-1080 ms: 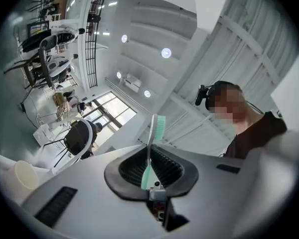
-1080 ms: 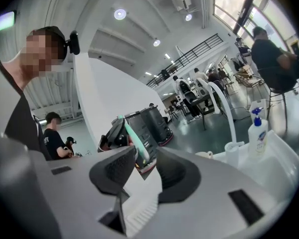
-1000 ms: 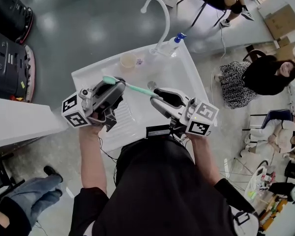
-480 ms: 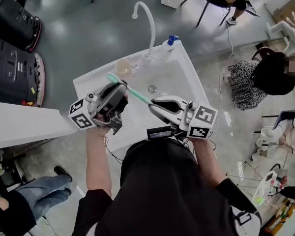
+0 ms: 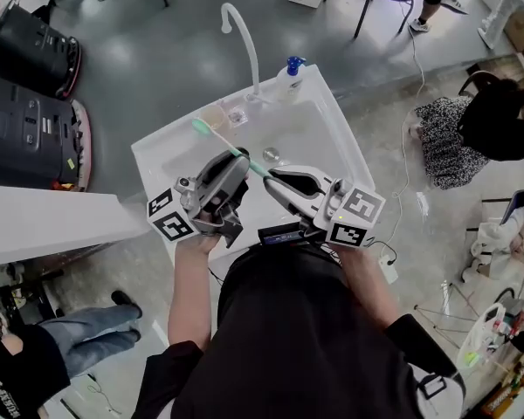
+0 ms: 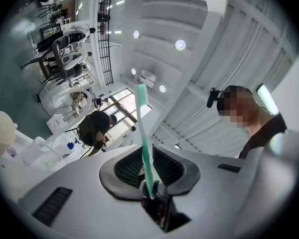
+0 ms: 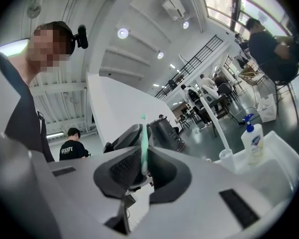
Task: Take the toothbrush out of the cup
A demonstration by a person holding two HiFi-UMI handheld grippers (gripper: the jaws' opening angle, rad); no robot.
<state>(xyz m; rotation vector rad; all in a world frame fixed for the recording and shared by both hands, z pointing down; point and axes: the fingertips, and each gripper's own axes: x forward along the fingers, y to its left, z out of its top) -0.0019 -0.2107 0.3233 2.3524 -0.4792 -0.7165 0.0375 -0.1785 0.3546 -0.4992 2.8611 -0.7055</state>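
Left gripper (image 5: 237, 164) and right gripper (image 5: 272, 175) both clamp the green toothbrush (image 5: 220, 142) above the sink (image 5: 327, 142), clear of the cup (image 5: 211, 117). The left has closed in on the right since a second ago.

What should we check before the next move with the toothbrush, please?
1. Toothbrush out of the cup: ok, it is in the air over the sink.
2. Left gripper shut on the toothbrush: ok.
3. Right gripper shut on the toothbrush: ok.
4. Bristles apart from the faucet: ok.
5. Cup upright on the sink's back edge: ok.
6. Which gripper should let go first: cannot tell.
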